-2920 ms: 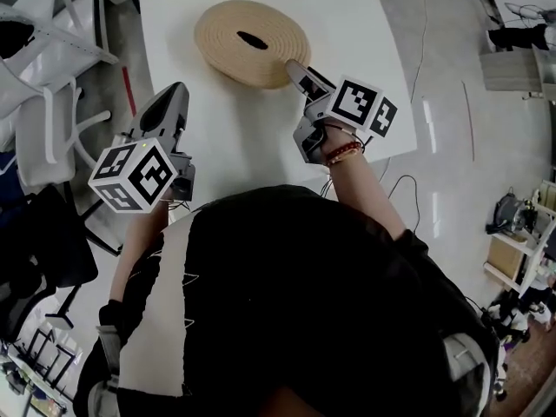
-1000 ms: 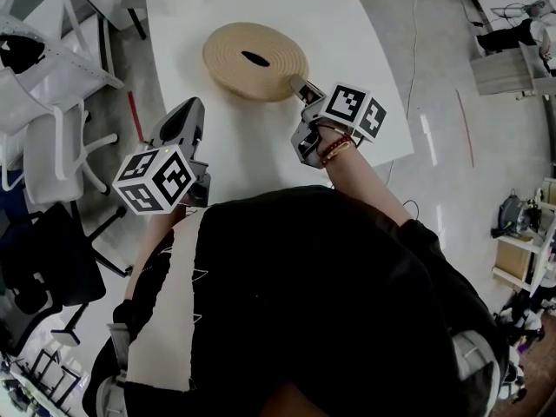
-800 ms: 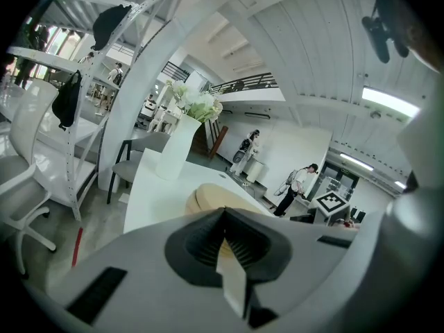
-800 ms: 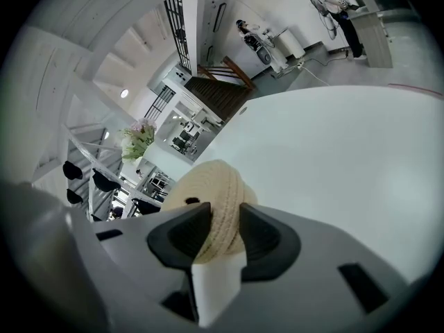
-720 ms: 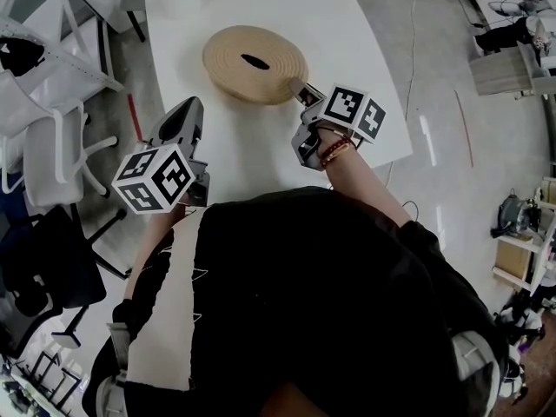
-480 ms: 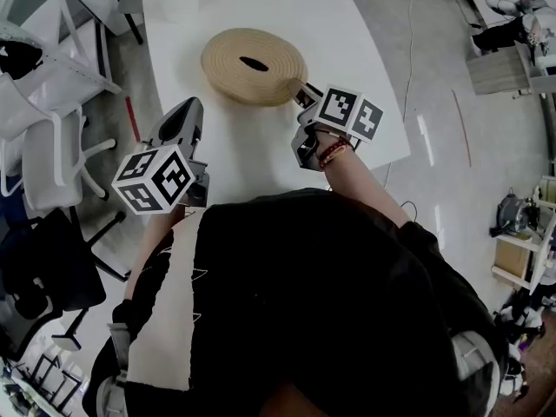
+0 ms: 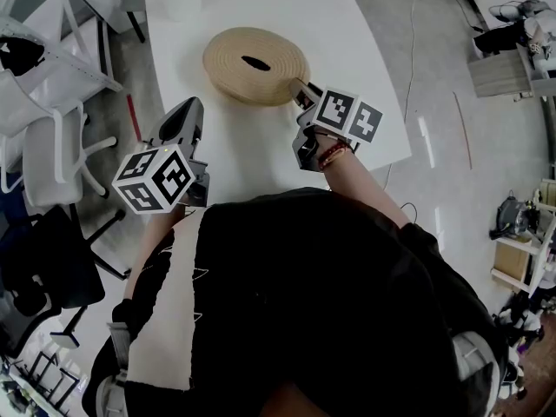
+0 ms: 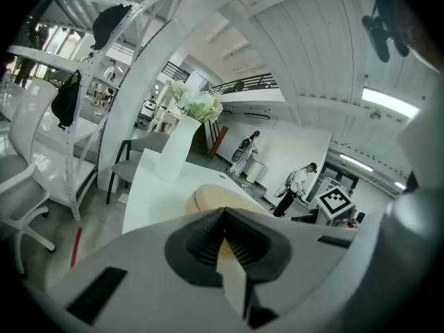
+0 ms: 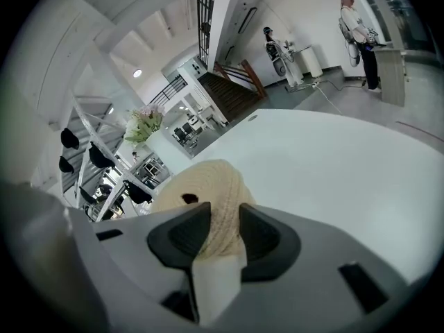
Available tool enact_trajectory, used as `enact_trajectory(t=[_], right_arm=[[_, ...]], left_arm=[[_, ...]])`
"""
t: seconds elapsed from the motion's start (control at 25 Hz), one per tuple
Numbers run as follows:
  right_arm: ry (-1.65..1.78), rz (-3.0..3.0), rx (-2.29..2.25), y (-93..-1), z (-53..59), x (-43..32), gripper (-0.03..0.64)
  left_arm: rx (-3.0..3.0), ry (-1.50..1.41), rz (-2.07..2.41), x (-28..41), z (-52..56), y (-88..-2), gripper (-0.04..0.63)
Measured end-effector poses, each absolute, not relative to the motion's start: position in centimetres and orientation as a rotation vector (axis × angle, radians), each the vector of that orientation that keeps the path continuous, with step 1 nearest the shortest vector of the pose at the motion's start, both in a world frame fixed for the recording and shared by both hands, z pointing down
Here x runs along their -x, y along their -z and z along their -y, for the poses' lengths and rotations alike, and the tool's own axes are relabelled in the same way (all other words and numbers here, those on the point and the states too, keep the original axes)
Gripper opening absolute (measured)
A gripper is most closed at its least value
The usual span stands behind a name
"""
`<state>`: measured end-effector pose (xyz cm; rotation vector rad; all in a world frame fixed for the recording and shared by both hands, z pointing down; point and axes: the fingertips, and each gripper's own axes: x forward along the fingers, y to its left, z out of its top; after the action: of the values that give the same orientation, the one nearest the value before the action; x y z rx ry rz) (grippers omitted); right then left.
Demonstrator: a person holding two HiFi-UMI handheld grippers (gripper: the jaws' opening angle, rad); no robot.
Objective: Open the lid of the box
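A round woven straw lid (image 7: 234, 68) with a dark slot in its middle lies on the white table (image 7: 339, 24). My right gripper (image 7: 300, 88) reaches in from the lid's near right side. It is shut on the rim, and the straw edge (image 9: 211, 186) fills the gap between its dark pads (image 9: 182, 236). My left gripper (image 7: 187, 111) hovers at the table's left edge, apart from the lid. Its jaws meet at the tip with nothing between them. In the left gripper view the lid (image 8: 208, 198) shows just beyond that gripper (image 8: 223, 210).
White chairs (image 7: 52, 146) crowd the floor left of the table. A white vase with flowers (image 8: 177, 151) stands at the table's far end. The table's right edge (image 7: 395, 137) is close to my right hand. People stand far off in the room.
The right gripper stays clamped on the lid's rim and its marker cube has shifted slightly left. The left gripper has not moved over the last second.
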<state>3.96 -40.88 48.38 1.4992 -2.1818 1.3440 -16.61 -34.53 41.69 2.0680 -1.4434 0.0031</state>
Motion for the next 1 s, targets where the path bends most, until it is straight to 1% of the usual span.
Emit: enact_trajectory(t=[0.64, 0.88, 1.0], right_arm=[[-1.201, 2.152, -1.513, -47.9, 40.5, -4.7, 0.143], [-0.973, 2.172, -1.498, -46.6, 40.6, -4.7, 0.14], [-0.973, 2.181, -1.488, -46.3, 40.5, -4.6, 0.136]], left_arm=[[-2.093, 0.0, 1.427, 16.2, 34.2, -41.4, 0.011], [-2.102, 0.001, 1.418, 16.2, 34.1, -41.3, 0.011], [-2.106, 0.003, 1.414, 16.0, 34.1, -41.2, 0.011]])
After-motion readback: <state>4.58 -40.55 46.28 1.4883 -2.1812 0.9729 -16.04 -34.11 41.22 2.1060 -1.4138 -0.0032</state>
